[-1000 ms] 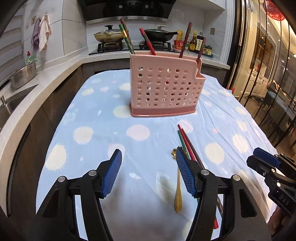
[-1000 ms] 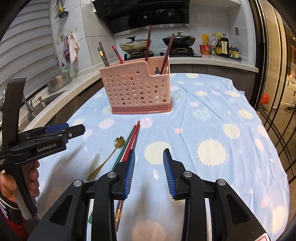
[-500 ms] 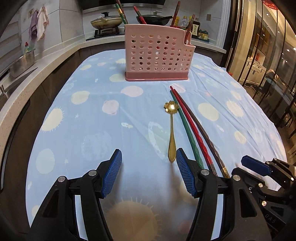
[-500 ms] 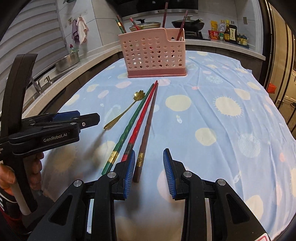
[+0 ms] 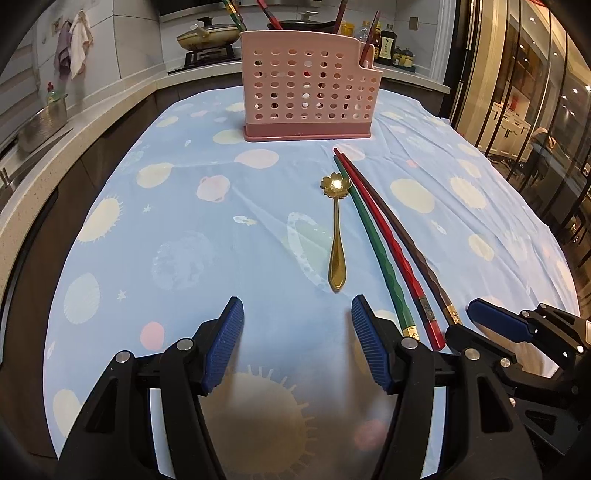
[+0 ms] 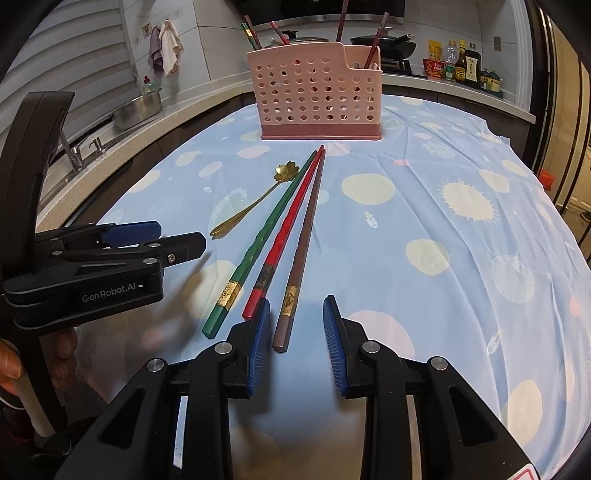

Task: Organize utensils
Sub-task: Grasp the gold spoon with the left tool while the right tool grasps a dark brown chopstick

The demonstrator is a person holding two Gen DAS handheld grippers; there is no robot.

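A pink perforated utensil holder (image 5: 308,88) (image 6: 319,94) stands at the far side of the blue cloth and has several chopsticks upright in it. On the cloth lie a gold flower-bowl spoon (image 5: 337,229) (image 6: 255,201), a green chopstick (image 5: 373,245) (image 6: 267,236), a red chopstick (image 5: 388,243) (image 6: 290,229) and a brown chopstick (image 5: 402,240) (image 6: 304,236), side by side. My left gripper (image 5: 297,321) is open and empty, just short of the spoon's handle end. My right gripper (image 6: 297,317) is open, with the brown chopstick's near end between its fingers.
The table (image 6: 461,229) wears a blue cloth with sun and planet prints. A counter with a steel bowl (image 6: 138,107) and sink runs along the left. A stove with pans (image 5: 208,35) and sauce bottles (image 6: 463,66) stands behind.
Both grippers have pulled back toward the near edge of the table, so the holder looks farther off and the near ends of the spoon and chopsticks have come into view. Both stay open.
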